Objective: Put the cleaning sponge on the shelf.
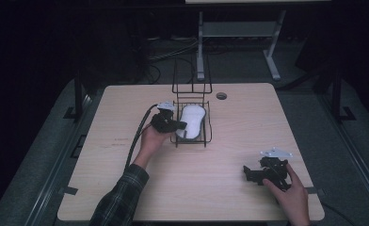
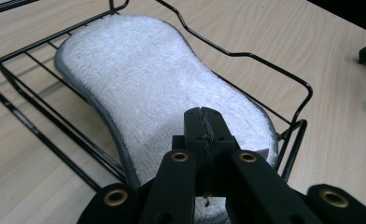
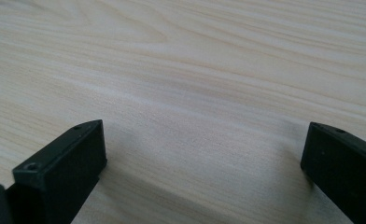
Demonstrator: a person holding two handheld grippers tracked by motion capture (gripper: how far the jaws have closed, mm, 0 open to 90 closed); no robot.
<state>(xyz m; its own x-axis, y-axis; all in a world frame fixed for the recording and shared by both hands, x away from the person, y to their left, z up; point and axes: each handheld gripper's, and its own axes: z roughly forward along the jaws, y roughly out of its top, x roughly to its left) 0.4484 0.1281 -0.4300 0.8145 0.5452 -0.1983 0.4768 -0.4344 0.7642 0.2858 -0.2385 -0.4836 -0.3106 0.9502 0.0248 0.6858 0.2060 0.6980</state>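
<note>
A white, peanut-shaped sponge pad (image 1: 191, 121) (image 2: 162, 84) lies flat in a black wire basket (image 1: 207, 137) (image 2: 246, 56) at the table's middle back. My left gripper (image 1: 182, 125) (image 2: 204, 116) reaches over the basket's left rim and hovers just above the pad's near end. Its jaws are pressed together, and I see nothing held between them. My right gripper (image 1: 246, 172) (image 3: 204, 154) rests low over the bare wood near the front right corner. Its jaws stand wide apart with nothing between them.
The light wooden table (image 1: 220, 188) has a round cable hole (image 1: 221, 95) near its back edge. A tall wire frame (image 1: 190, 77) rises behind the basket. The left gripper's cable (image 1: 135, 141) trails toward the front left. Beyond the table stands a white desk frame (image 1: 200, 47) on dark floor.
</note>
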